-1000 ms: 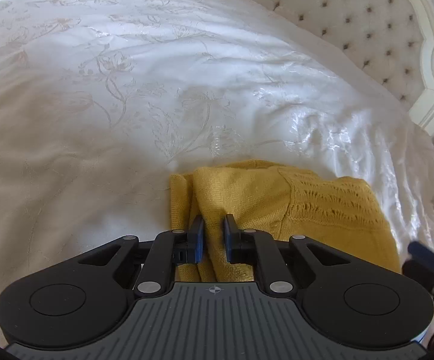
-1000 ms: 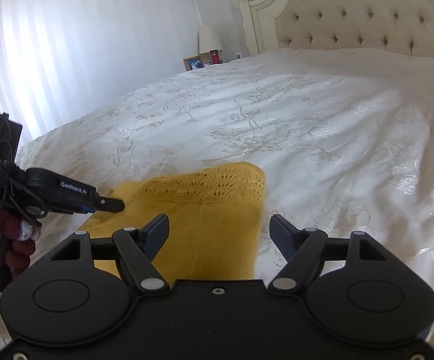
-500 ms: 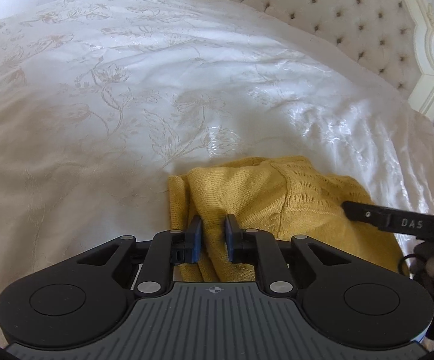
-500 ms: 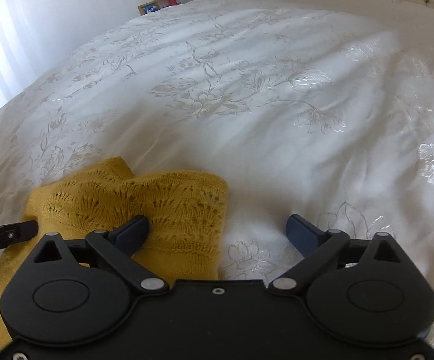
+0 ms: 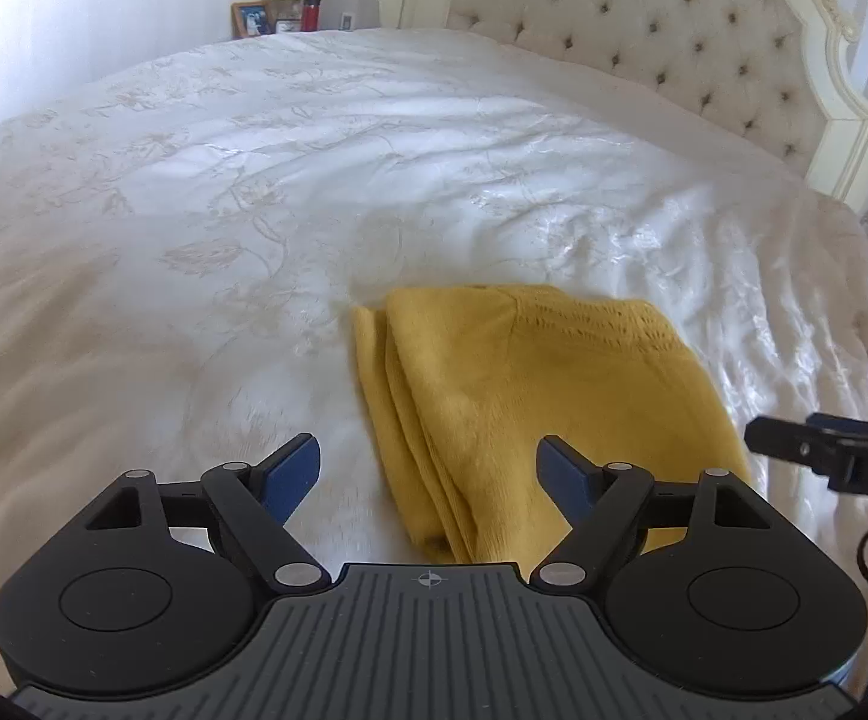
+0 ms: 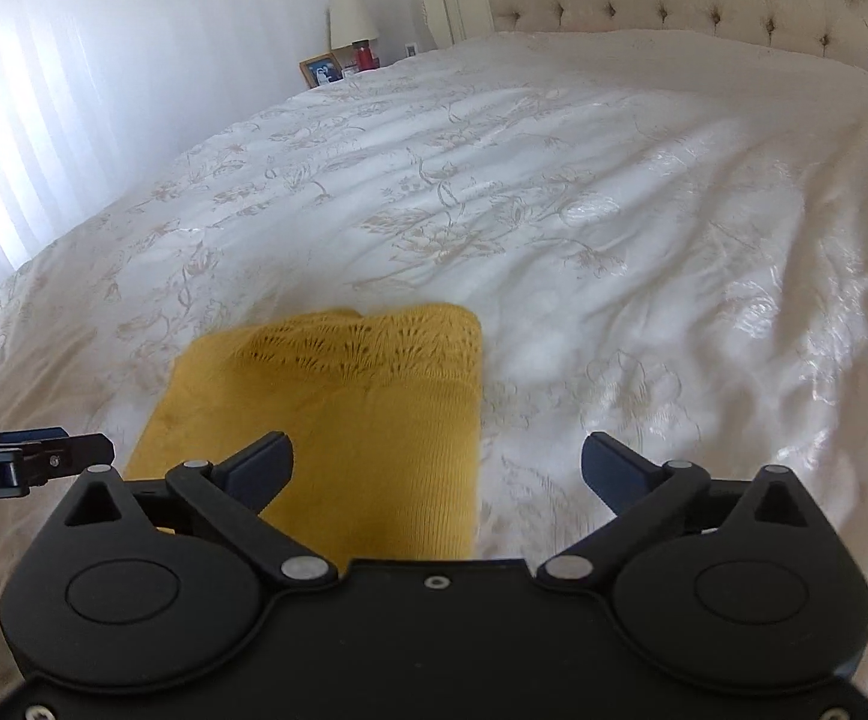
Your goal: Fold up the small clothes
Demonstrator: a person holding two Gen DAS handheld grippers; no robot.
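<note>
From the left wrist, the left tongs (image 5: pixel 428 471) had just sprung wide and held nothing; the folded yellow knit (image 5: pixel 530 396) lay on the bed (image 5: pixel 194 228) beneath them. Backing off straight would best spare the stacked edges. From the right wrist, the right tongs (image 6: pixel 437 468) stood fully wide, empty. The headboard (image 6: pixel 704 6), lamp (image 6: pixel 353 18) and picture frame (image 6: pixel 321 69) stood well apart; nothing obstructed.

Open bedspread (image 5: pixel 254 192) beyond sweater (image 5: pixel 530 384)
</note>
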